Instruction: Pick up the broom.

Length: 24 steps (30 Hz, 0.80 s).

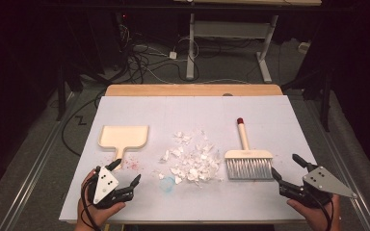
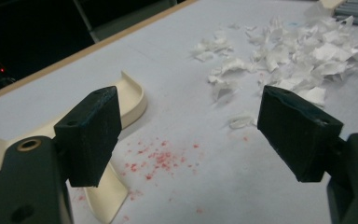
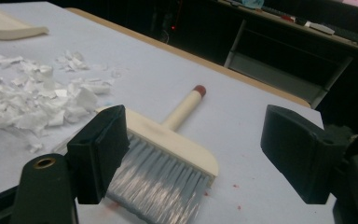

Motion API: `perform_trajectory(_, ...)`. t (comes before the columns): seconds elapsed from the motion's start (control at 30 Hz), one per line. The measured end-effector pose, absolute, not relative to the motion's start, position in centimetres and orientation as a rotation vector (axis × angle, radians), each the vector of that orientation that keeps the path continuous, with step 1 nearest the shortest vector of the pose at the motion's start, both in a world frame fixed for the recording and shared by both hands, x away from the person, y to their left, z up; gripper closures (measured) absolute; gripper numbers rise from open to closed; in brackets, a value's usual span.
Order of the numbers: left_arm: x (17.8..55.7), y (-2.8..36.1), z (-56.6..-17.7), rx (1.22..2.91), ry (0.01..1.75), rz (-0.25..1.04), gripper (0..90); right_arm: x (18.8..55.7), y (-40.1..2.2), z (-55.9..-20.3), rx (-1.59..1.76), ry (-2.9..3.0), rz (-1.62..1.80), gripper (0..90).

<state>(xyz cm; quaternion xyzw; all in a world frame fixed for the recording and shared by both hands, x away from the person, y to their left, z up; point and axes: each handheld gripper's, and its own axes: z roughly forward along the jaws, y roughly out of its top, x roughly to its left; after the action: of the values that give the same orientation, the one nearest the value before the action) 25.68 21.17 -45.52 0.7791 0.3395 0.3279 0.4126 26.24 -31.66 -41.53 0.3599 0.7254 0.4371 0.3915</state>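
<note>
We see the brush (image 1: 248,161) just right of the paper scraps (image 1: 192,161), handle pointing away, bristles toward us. Dustpan (image 1: 124,137) left of scraps, empty. Left gripper (image 1: 116,178) and right gripper (image 1: 289,171): jaws wide open, holding nothing.

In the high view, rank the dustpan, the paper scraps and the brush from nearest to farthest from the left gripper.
From the left gripper, open at the table's near left:
1. Dustpan, just beyond it, handle toward it.
2. Paper scraps, mid-table, to its right.
3. Brush, far right, by the right gripper.
</note>
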Motion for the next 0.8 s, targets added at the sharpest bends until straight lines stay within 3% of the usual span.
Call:
perform_trajectory(0.57,25.2,21.2,-46.2,2.025,0.871,0.778,23.4,29.0,-32.5,-42.3,0.990,1.902,1.063,23.3)
perform_trajectory(0.8,25.1,21.3,-46.3,2.039,0.888,0.767,23.2,32.3,-31.2,-42.6,1.065,1.978,0.990,23.1)
